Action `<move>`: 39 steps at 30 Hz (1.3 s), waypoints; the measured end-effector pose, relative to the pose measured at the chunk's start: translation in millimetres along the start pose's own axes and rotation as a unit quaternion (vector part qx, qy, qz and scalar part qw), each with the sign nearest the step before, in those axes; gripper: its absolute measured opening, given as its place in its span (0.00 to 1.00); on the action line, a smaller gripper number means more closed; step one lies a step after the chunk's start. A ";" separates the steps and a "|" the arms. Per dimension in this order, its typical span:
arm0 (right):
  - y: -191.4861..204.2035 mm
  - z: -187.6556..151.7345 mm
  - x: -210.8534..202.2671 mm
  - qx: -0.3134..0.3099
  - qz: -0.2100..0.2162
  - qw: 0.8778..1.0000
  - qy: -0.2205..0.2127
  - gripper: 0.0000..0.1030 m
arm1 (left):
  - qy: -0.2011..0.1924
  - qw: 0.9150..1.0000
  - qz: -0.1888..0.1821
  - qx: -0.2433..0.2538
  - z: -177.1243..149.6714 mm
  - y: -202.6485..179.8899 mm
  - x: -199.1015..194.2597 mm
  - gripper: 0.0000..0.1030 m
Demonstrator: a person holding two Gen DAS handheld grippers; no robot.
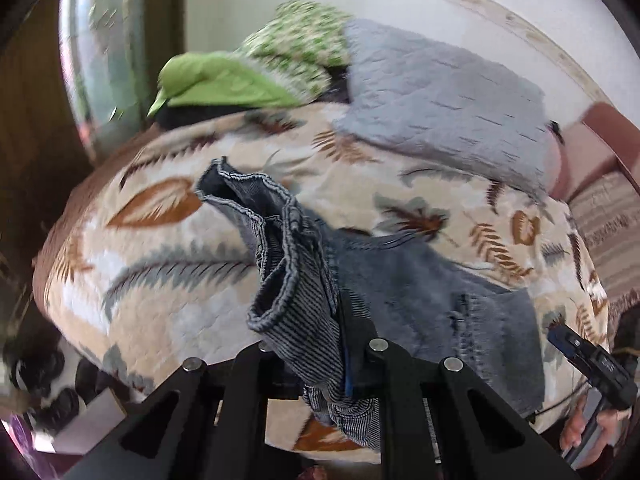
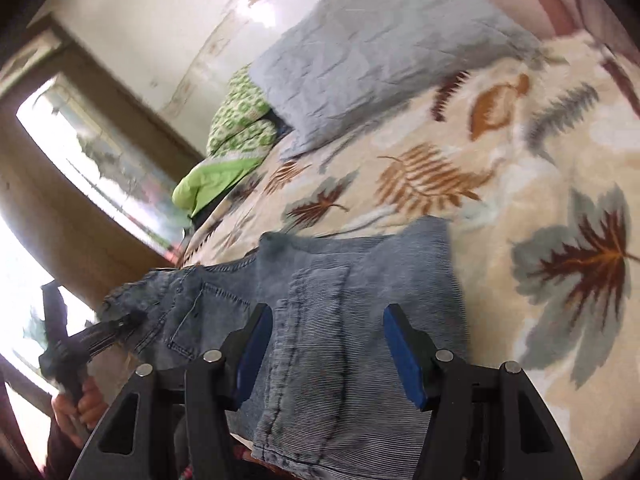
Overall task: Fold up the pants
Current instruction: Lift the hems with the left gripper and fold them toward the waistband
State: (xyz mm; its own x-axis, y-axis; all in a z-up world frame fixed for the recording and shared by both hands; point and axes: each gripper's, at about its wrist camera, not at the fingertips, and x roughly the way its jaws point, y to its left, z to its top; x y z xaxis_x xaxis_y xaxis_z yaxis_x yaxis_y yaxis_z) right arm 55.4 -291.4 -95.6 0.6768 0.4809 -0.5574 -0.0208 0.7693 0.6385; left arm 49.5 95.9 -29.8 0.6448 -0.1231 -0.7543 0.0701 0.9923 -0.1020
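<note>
Grey-blue denim pants (image 1: 420, 280) lie on a leaf-patterned bedspread (image 1: 160, 240). My left gripper (image 1: 320, 356) is shut on the bunched leg ends of the pants and holds them lifted; the hems (image 1: 256, 208) stand up in front of it. In the right wrist view the pants (image 2: 340, 288) lie flat with a back pocket showing. My right gripper (image 2: 326, 352) is open, its blue pads (image 2: 402, 356) on either side of the denim near the front edge. The left gripper (image 2: 116, 330) shows at the left, on the pants' frayed end.
A grey quilted pillow (image 1: 440, 96) and green patterned bedding (image 1: 288, 48) lie at the bed's far side. A window (image 2: 80, 152) and wooden frame stand beyond. Bedspread (image 2: 520, 160) lies bare to the right of the pants. Objects sit on the floor at lower left (image 1: 48, 380).
</note>
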 end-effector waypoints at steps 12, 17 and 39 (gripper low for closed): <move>-66.0 11.1 -50.1 0.091 0.005 0.994 -0.060 0.60 | 0.012 0.976 -0.130 0.173 -25.3 -177.5 -23.7 0.12; -82.0 15.8 -65.0 0.107 0.000 0.991 -0.085 0.60 | 0.113 0.952 -0.135 0.250 -78.4 -244.2 44.4 0.15; 26.8 -22.8 54.4 -0.054 0.042 0.994 0.091 0.35 | 0.050 0.973 -0.162 0.158 -12.2 -162.2 22.0 0.15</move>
State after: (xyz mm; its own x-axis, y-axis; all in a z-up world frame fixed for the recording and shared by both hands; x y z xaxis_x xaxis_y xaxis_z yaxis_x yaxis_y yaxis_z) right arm 74.8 -235.0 -120.8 0.5253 0.6053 -0.5981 -0.1563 0.7596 0.6314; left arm 43.1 -67.9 -37.8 0.4734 -0.4144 -0.7773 0.4977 0.8539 -0.1521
